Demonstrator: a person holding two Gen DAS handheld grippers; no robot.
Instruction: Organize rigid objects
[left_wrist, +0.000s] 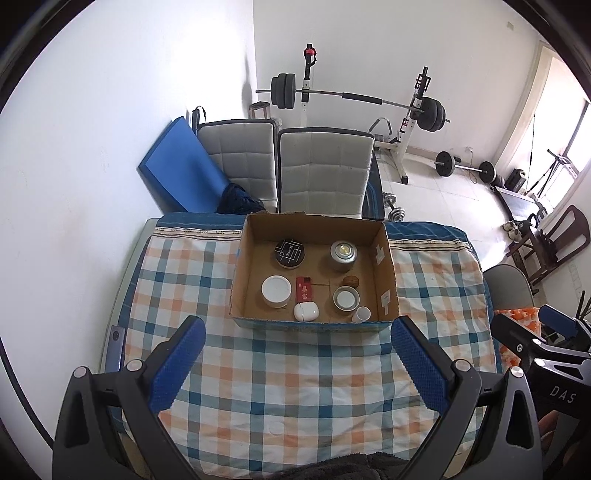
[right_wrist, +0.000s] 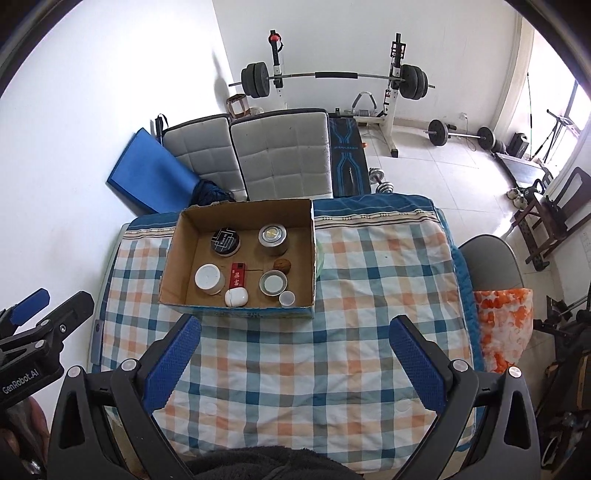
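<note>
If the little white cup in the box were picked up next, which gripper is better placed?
Probably the right gripper. The white cup sits at the box's near edge, almost straight ahead of it. From the left gripper, the cup lies off to the right. Both are open and empty.

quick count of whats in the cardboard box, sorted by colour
Black: 1, the round tin
Silver or grey: 2, the large can and the small tin
White: 3, the lidded jar, the earbud case, the small cup
Red: 1, the flat box
Brown: 1, the walnut
Total: 8
</note>
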